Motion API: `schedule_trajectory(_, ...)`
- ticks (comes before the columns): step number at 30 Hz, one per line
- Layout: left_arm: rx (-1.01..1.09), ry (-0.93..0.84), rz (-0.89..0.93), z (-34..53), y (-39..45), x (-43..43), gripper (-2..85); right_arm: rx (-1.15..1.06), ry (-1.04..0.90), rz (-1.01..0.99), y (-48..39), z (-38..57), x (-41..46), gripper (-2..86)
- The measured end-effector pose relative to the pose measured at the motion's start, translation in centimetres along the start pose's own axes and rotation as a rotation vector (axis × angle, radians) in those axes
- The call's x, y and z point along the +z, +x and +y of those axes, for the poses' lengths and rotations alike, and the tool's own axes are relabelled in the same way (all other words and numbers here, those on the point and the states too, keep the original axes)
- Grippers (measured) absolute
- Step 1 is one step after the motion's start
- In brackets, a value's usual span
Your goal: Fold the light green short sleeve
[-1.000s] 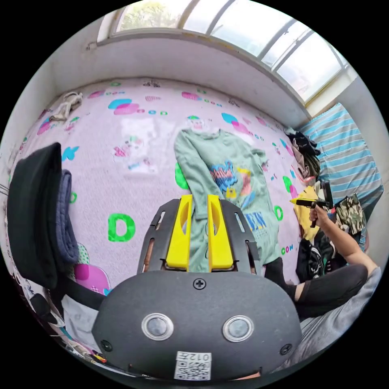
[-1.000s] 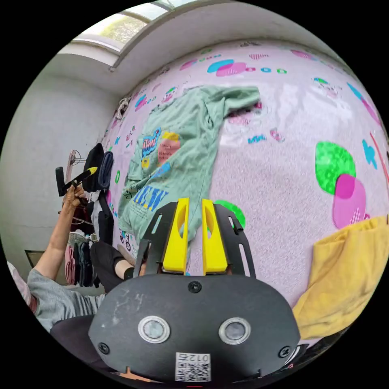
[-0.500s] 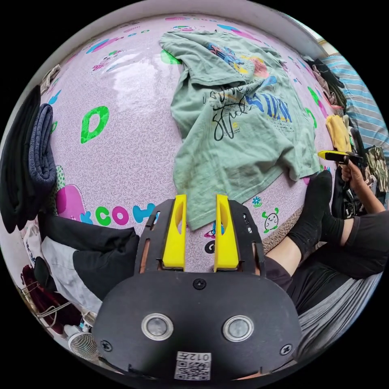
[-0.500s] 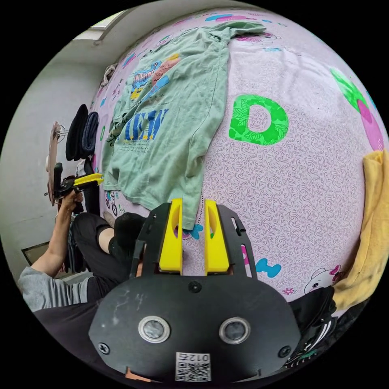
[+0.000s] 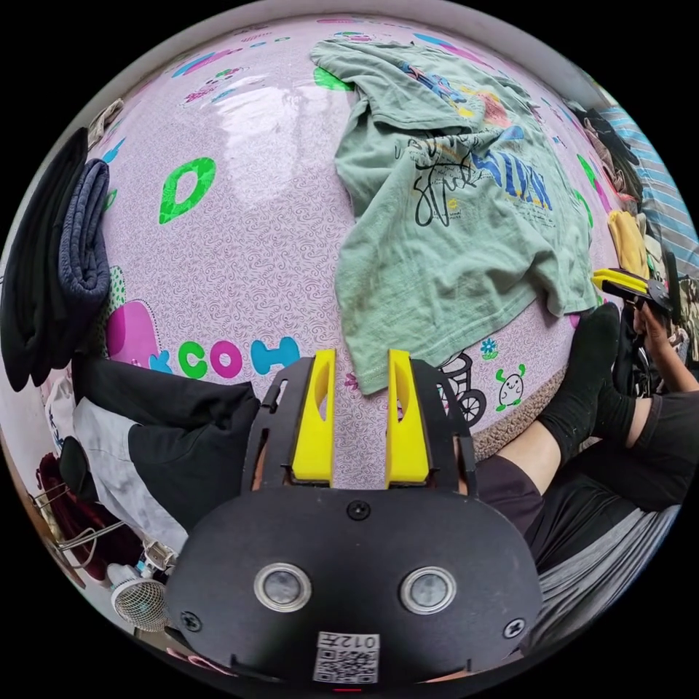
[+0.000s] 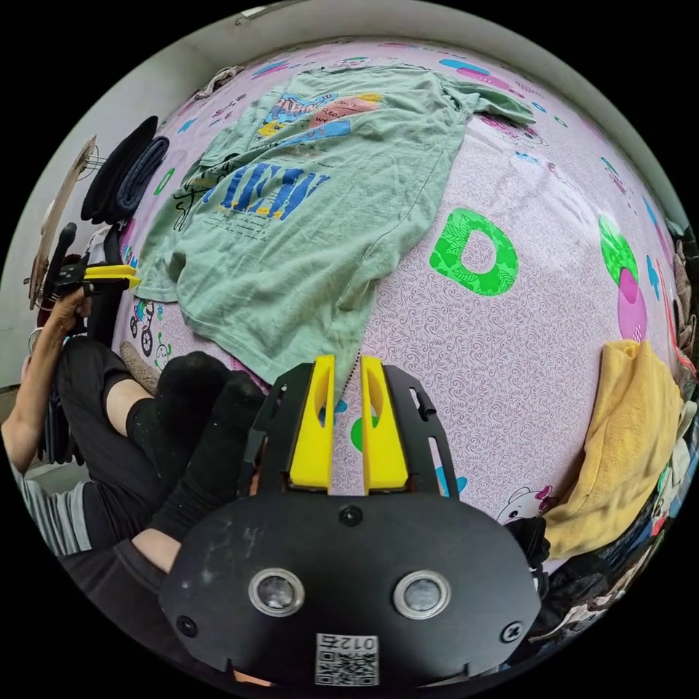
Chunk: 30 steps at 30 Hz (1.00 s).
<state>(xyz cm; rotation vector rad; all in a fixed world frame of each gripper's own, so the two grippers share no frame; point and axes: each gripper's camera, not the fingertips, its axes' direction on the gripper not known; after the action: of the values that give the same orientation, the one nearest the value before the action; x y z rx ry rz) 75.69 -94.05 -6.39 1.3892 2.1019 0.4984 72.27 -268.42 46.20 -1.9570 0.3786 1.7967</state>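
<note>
Light green short sleeve [image 5: 451, 240] lies rumpled on patterned mat [image 5: 240, 247].

Light green shirt [image 5: 451, 240], pink patterned mat [image 5: 247, 240]

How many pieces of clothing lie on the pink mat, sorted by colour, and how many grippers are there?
Light green T-shirt: 1
Yellow garment: 1
Black folded garment: 1
Dark blue folded garment: 1
Yellow-jawed grippers, left gripper and right gripper: 2
Total: 6

light green t-shirt [image 5: 451, 240] [image 6: 313, 211], printed front up, spread rumpled on the patterned pink mat [image 5: 240, 240], neck at 12 o'clock, hem toward 6
</note>
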Motion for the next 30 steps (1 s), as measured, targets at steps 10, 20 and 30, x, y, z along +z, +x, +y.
schedule_trajectory(10, 0.01, 0.071, 0.008, 2.0, -0.5, -0.9, 5.2, -0.098, 0.05, 0.1, -8.2, 3.9, -0.1, -0.8)
schedule_trajectory(20, 0.016, 0.179, 0.226, 7.0, -4.8, -0.3, 1.0, -0.109, 0.058, -0.078, -15.4, 6.9, -3.6, -0.8)
schedule_trajectory(30, 0.009, 0.199, 0.416, 13.9, -8.5, 0.2, 0.7, 0.062, 0.068, -0.276, -25.1, 9.8, -10.0, -0.7)
